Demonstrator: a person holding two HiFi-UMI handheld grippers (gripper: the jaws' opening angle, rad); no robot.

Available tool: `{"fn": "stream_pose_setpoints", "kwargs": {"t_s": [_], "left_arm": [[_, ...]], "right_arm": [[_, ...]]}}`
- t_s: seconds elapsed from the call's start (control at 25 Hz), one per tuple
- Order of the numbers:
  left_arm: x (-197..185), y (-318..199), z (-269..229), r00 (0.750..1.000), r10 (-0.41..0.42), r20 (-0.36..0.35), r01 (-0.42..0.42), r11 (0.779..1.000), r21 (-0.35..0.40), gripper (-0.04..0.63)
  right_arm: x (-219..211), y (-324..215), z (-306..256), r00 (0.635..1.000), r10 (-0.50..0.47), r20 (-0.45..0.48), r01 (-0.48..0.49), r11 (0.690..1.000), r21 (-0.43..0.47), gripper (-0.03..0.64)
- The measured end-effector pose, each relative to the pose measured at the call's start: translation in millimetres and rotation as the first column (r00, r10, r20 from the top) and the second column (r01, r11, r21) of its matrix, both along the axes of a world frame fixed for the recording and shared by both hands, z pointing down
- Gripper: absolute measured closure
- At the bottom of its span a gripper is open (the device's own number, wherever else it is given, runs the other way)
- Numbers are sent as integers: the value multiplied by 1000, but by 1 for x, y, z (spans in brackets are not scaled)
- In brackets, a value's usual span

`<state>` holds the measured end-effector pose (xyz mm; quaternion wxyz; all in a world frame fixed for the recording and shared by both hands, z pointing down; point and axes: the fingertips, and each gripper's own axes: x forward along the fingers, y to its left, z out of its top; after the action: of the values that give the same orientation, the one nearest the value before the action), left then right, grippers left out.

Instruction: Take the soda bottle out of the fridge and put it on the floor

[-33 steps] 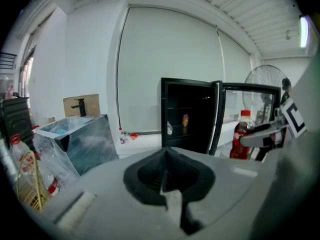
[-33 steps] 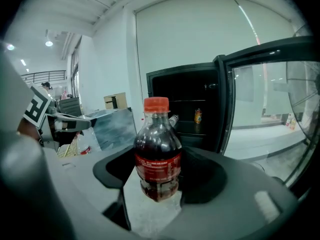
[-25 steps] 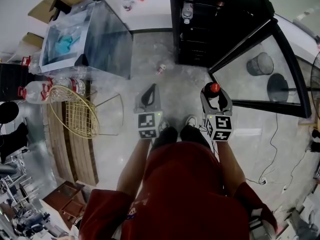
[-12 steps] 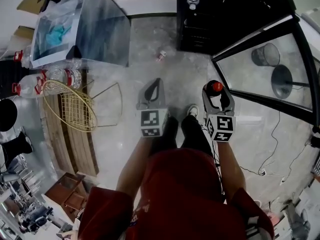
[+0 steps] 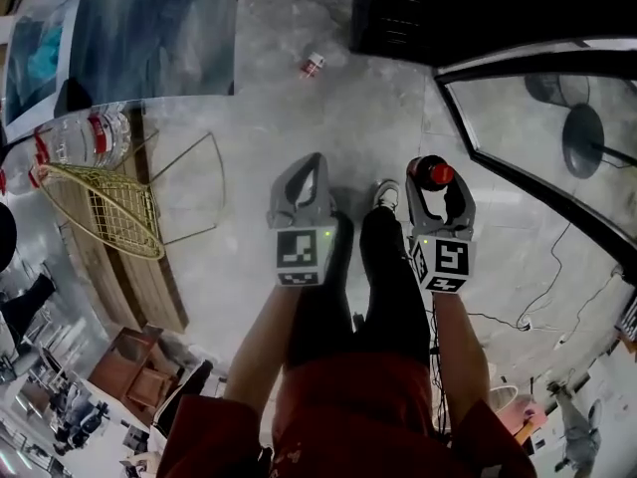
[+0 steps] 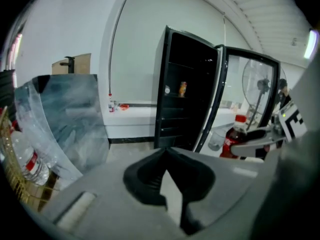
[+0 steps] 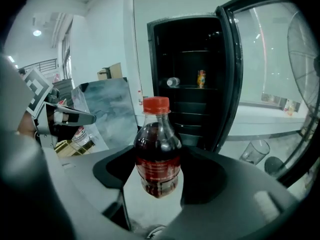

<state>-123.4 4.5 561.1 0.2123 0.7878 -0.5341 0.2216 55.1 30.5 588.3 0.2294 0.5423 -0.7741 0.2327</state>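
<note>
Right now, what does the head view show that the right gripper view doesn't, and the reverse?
Head view only: the person's legs and a shoe, and a small can lying on the floor.
Right gripper view only: the fridge interior, with an orange can standing on a shelf and a pale thing lying beside it.
Both: the soda bottle clamped in the right gripper, the left gripper, the fridge's glass door and the marbled grey panel.

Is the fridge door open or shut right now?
Open. The glass door stands swung out to the right of the fridge, whose dark shelves are in plain sight, a can on one.
</note>
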Motion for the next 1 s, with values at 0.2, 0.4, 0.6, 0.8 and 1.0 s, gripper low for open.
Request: {"fn": "stream_pose_setpoints", "kwargs": {"t_s": [0.2, 0.4, 0.6, 0.8, 1.0], "left_arm": [[1, 3, 110, 1000, 30, -3, -30, 998, -50, 595], [-4, 14, 225, 999, 47, -3, -47, 994, -103, 595], [4, 23, 328, 994, 98, -37, -101, 990, -97, 595], [5, 15, 441, 983, 186, -8, -186, 979, -83, 595], [13, -10, 519, 969, 244, 18, -245, 969, 20, 595]], "right_arm": [[-3, -7, 105, 1000, -8, -12, 8, 1000, -26, 330], [-9, 0, 206, 1000, -25, -13, 24, 999, -43, 330], [-14, 7, 314, 998, -61, -14, 60, 997, -44, 330], [-13, 5, 418, 997, -76, -19, 75, 997, -35, 330], [-7, -6, 513, 998, -60, -13, 60, 998, -27, 330]]}}
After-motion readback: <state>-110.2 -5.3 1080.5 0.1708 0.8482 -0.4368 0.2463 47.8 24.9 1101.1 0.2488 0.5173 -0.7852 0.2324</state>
